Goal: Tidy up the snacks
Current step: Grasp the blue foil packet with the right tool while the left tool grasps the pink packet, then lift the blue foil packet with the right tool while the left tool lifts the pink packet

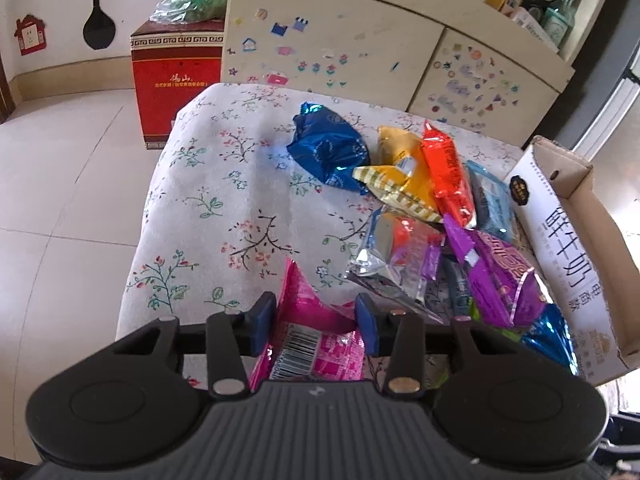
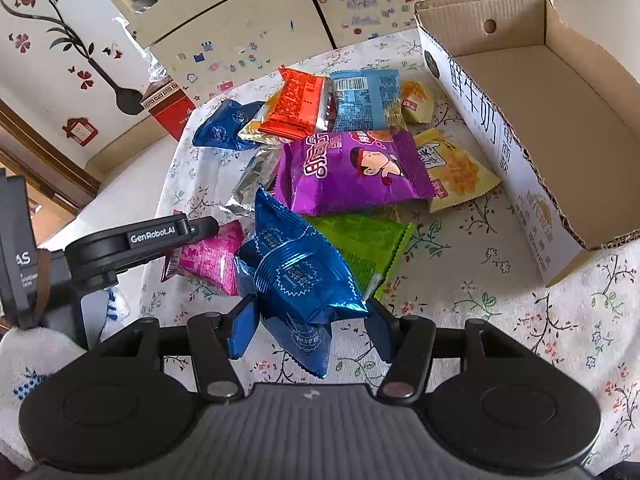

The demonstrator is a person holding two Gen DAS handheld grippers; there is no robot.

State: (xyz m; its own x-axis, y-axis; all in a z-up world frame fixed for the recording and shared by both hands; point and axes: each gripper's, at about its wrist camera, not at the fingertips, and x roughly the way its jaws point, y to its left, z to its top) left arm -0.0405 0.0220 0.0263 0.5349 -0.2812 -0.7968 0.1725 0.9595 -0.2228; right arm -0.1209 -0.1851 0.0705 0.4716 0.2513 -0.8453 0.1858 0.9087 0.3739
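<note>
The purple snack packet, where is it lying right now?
In the right wrist view the purple packet lies mid-pile on the flowered tablecloth, between the orange packet behind and the green packet in front.

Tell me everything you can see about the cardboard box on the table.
The cardboard box is a shallow open-topped carton of corrugated board, brown inside and white outside with dark printed characters along its long wall. Its cut top edge is ragged, and a round hole pierces the far end wall. It looks empty inside. It sits flat on the floral tablecloth to the right of the snack pile, with a yellow packet lying close against its printed wall. Neither gripper touches it.
</note>
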